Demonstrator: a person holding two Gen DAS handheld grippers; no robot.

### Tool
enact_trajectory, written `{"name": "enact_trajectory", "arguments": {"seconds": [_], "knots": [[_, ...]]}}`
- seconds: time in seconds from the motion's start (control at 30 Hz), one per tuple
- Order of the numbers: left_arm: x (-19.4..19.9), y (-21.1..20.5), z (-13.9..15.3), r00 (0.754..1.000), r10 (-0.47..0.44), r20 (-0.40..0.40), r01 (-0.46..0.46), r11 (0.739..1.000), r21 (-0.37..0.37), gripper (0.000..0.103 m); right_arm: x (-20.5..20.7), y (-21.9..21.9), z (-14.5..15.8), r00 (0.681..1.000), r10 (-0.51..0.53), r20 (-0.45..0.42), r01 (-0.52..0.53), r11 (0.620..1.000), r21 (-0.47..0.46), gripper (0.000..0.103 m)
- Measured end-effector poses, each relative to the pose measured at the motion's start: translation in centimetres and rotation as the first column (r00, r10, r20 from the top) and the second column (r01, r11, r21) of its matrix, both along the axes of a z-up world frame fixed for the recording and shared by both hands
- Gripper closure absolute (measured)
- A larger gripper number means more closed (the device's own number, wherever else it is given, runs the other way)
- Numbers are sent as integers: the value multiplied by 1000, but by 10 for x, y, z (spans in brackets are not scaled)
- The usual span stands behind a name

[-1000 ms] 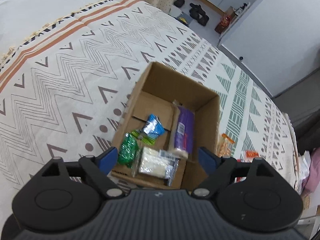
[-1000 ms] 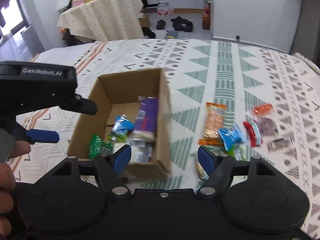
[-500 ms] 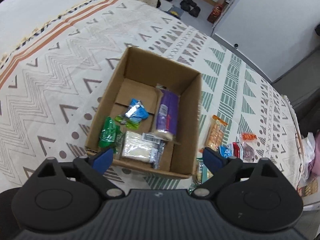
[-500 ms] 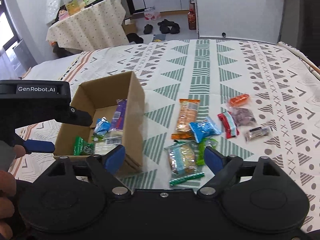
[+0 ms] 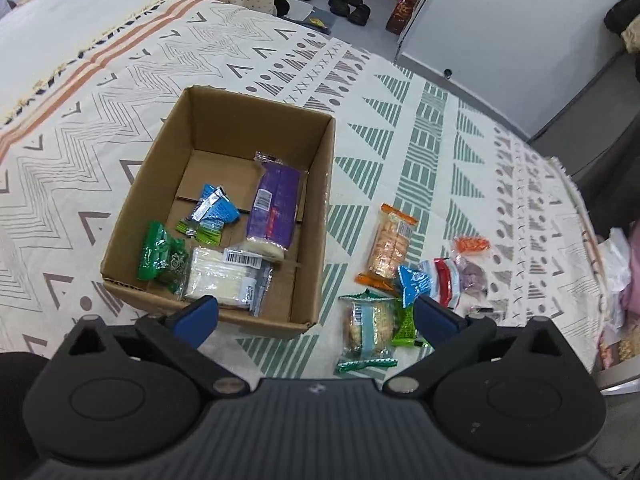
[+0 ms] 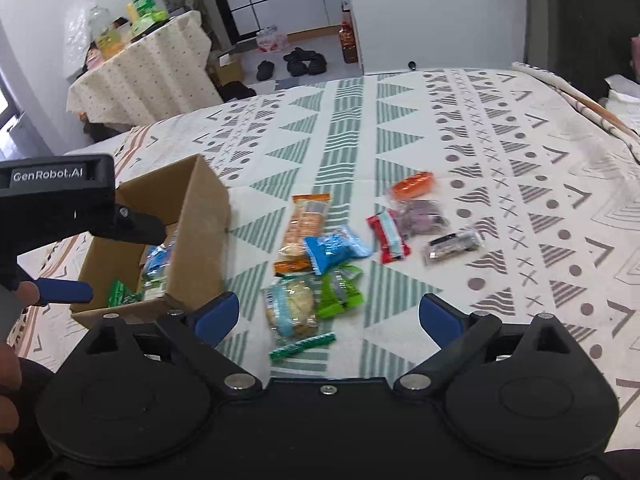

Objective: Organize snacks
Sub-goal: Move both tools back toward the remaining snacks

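Note:
An open cardboard box [image 5: 320,216] stands on the patterned cloth and holds a purple pack [image 5: 276,208], a blue packet [image 5: 216,208], a green packet [image 5: 160,256] and a white pack [image 5: 224,280]. Right of the box [image 6: 204,240] lie several loose snacks: an orange cracker pack [image 6: 306,228], a blue packet [image 6: 332,248], a clear rice-cake pack [image 6: 292,304], a green packet [image 6: 340,290] and a red one [image 6: 388,236]. My left gripper [image 5: 316,312] hovers over the box's near right corner, jaws opening, nothing between them. My right gripper [image 6: 328,314] hangs above the rice-cake pack, jaws opening and empty.
Farther right lie a small orange packet [image 6: 414,184], a dark purple bag [image 6: 424,212] and a dark bar [image 6: 454,244]. A covered side table [image 6: 140,72] with bottles and shoes [image 6: 300,60] on the floor are beyond the far edge. A hand [image 6: 8,400] holds the left gripper.
Both grippers have slid rightward from over the box toward the loose snacks. The jaws of both have spread wider. The snacks themselves have not moved.

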State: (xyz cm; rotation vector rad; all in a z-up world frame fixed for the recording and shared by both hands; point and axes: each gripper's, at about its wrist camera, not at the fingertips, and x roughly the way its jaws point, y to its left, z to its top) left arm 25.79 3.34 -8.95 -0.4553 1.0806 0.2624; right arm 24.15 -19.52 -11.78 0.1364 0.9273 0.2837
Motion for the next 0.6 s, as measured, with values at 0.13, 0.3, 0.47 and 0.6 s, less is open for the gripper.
{"name": "enact_trajectory", "arguments": {"seconds": [0.13, 0.3, 0.47, 0.6], "knots": [[4, -14, -4, 1000, -16, -11, 16, 1000, 8, 0, 2, -19, -6, 999, -34, -4, 34, 999, 20, 6], [8, -37, -12, 998, -48, -31, 49, 998, 25, 0, 6, -43, -16, 998, -60, -34, 62, 996, 62, 16], [10, -52, -25, 998, -43, -51, 44, 999, 9, 1, 9, -61, -28, 996, -60, -69, 67, 993, 100, 25], [13, -63, -39, 996, -53, -69, 53, 999, -3, 3, 12, -72, -38, 995, -42, -91, 54, 989, 137, 34]]}}
